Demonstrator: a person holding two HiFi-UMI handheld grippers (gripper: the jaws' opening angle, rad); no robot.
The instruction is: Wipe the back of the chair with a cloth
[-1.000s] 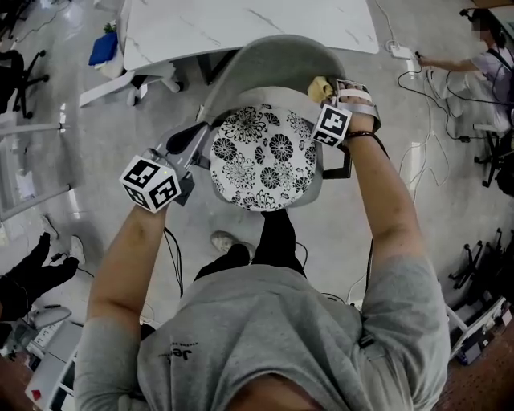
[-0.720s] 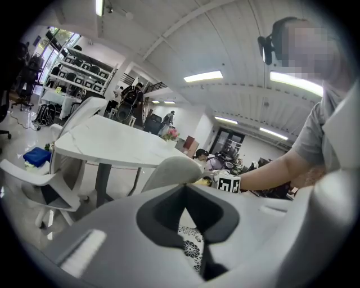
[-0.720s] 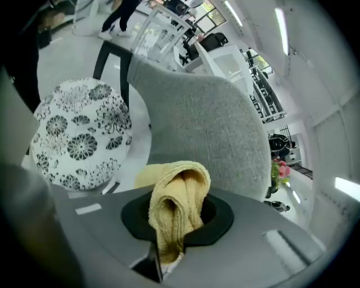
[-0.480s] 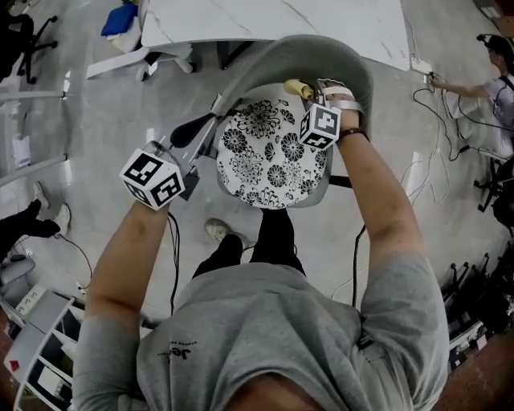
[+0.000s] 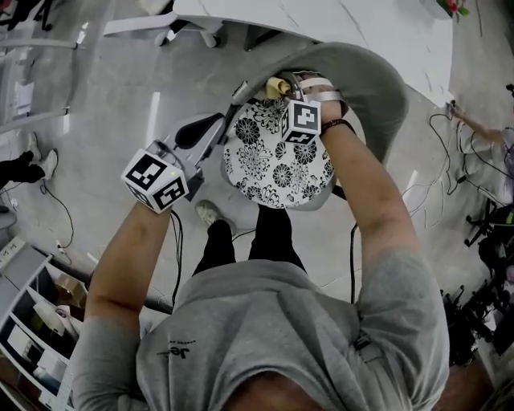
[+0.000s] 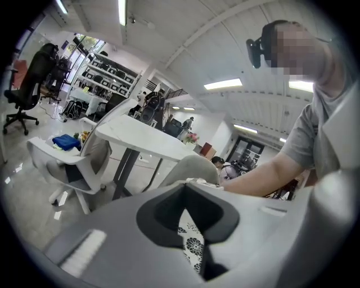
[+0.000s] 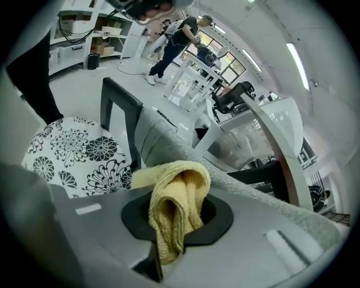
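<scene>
Head view, looking steeply down: one white table (image 5: pixel 361 24) runs along the top edge. Just in front of it stands one chair with a curved grey back (image 5: pixel 377 80) and one round seat (image 5: pixel 277 172) in a black-and-white flower print. Bare grey floor (image 5: pixel 120 96) lies open to the left of the chair, while cables trail over the floor on the right.

Two grippers reach in from below, each carrying one marker cube. The left gripper (image 5: pixel 237 92) hangs off the seat's left edge, its tip near the left end of the chair back's rim. Its own view shows the jaws drawn together on nothing, with only a thin wedge of flowered seat visible between them.

The right gripper (image 5: pixel 283 83) stretches across the seat to the far rim. Its claw is clamped on one folded yellow cloth (image 5: pixel 275 83). In the right gripper view the cloth (image 7: pixel 174 208) bulges out of the jaws against the grey fabric of the back (image 7: pixel 185 152), beside the seat's far edge (image 7: pixel 73 152).
</scene>
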